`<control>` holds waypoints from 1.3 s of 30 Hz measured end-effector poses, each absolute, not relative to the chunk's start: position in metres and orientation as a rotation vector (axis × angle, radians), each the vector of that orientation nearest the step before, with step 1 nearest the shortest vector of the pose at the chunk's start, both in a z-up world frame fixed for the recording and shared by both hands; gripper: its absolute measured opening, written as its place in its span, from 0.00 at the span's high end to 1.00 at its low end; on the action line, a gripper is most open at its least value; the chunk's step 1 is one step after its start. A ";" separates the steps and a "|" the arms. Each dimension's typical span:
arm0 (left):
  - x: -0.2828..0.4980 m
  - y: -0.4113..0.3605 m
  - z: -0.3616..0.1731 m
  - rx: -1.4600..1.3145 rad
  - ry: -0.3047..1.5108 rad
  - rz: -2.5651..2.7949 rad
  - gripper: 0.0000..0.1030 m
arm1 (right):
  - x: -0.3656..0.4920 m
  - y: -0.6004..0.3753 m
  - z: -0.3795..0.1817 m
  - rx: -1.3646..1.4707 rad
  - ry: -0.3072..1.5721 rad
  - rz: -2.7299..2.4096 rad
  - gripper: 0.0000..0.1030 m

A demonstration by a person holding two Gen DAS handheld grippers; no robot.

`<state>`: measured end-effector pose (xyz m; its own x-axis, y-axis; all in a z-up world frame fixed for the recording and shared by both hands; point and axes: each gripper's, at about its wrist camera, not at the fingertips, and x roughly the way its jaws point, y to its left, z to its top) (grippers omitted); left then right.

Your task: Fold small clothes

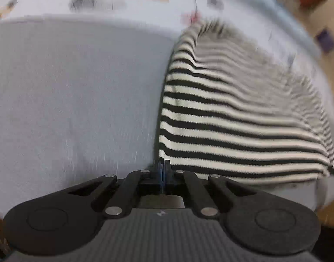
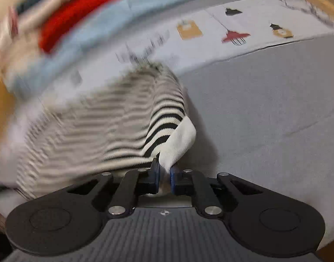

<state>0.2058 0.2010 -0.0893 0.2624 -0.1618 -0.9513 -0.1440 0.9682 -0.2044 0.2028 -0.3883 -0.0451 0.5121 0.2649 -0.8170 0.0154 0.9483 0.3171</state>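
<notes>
Two tongs are pinching the near corners of the striped top, the left tongs closing fully on its hem and the right tongs clamping its white edge, seemingly lifting it off the grey worktop for a fold.

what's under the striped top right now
The striped top lies partly on a gray mat and partly on a printed cloth past it. What the fabric itself covers stays hidden.
</notes>
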 end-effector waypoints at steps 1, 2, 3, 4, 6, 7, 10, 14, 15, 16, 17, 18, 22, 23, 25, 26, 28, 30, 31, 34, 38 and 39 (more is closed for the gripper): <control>0.205 0.196 -0.094 -0.230 1.338 -0.031 0.99 | 0.204 -0.386 -0.054 0.271 1.083 0.141 0.93; 0.204 0.190 -0.095 -0.196 1.349 -0.045 0.99 | 0.205 -0.384 -0.063 0.251 1.133 0.134 0.93; 0.204 0.186 -0.094 -0.176 1.349 -0.053 0.99 | 0.206 -0.382 -0.068 0.230 1.164 0.128 0.93; 0.204 0.183 -0.093 -0.171 1.347 -0.055 0.99 | 0.207 -0.380 -0.070 0.226 1.176 0.122 0.93; 0.206 0.182 -0.091 -0.170 1.343 -0.043 0.97 | 0.208 -0.383 -0.069 0.255 1.173 0.105 0.92; 0.209 0.179 -0.088 -0.163 1.331 -0.029 0.96 | 0.208 -0.384 -0.068 0.264 1.173 0.093 0.91; 0.211 0.174 -0.069 -0.155 1.227 -0.024 0.91 | 0.205 -0.381 -0.061 0.202 1.149 0.044 0.79; 0.212 0.145 -0.041 -0.174 1.067 -0.181 0.90 | 0.198 -0.361 -0.033 0.068 0.952 0.043 0.75; 0.213 0.133 -0.039 -0.150 1.047 -0.223 0.89 | 0.197 -0.357 -0.027 0.091 0.911 0.090 0.75; 0.217 0.116 -0.039 -0.115 1.030 -0.263 0.87 | 0.196 -0.353 -0.023 0.121 0.881 0.147 0.75; 0.218 0.101 -0.037 -0.075 1.014 -0.301 0.87 | 0.196 -0.344 -0.020 0.146 0.854 0.219 0.75; 0.216 0.087 -0.037 -0.043 1.005 -0.331 0.86 | 0.196 -0.335 -0.018 0.148 0.837 0.273 0.75; 0.220 0.037 -0.046 0.046 0.988 -0.418 0.86 | 0.198 -0.282 -0.016 0.082 0.807 0.484 0.75; 0.222 0.029 -0.049 0.065 0.985 -0.426 0.86 | 0.198 -0.270 -0.016 0.064 0.805 0.523 0.75; 0.225 0.015 -0.060 0.119 1.008 -0.421 0.85 | 0.198 -0.245 -0.020 0.021 0.810 0.598 0.75; 0.228 0.011 -0.071 0.159 1.054 -0.398 0.84 | 0.196 -0.237 -0.023 -0.009 0.822 0.614 0.72; 0.234 0.009 -0.096 0.239 1.162 -0.350 0.85 | 0.201 -0.216 -0.044 -0.143 0.914 0.570 0.71; 0.236 0.013 -0.092 0.230 1.153 -0.370 0.84 | 0.211 -0.207 -0.073 -0.276 1.037 0.500 0.71; 0.239 0.019 -0.085 0.190 1.136 -0.357 0.82 | 0.211 -0.208 -0.076 -0.287 1.044 0.507 0.71; 0.246 0.048 -0.070 0.040 1.082 -0.306 0.75 | 0.216 -0.221 -0.059 -0.199 1.016 0.496 0.73; 0.248 0.077 -0.087 -0.040 1.202 -0.233 0.79 | 0.228 -0.257 -0.065 -0.145 1.055 0.337 0.73; 0.246 0.078 -0.082 -0.049 1.187 -0.237 0.79 | 0.230 -0.266 -0.072 -0.136 1.096 0.289 0.72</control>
<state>0.2461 0.0782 -0.0821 0.3523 -0.2089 -0.9123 0.1580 0.9741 -0.1620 0.2299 -0.2663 -0.0717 0.4249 0.1637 -0.8903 -0.2967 0.9544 0.0338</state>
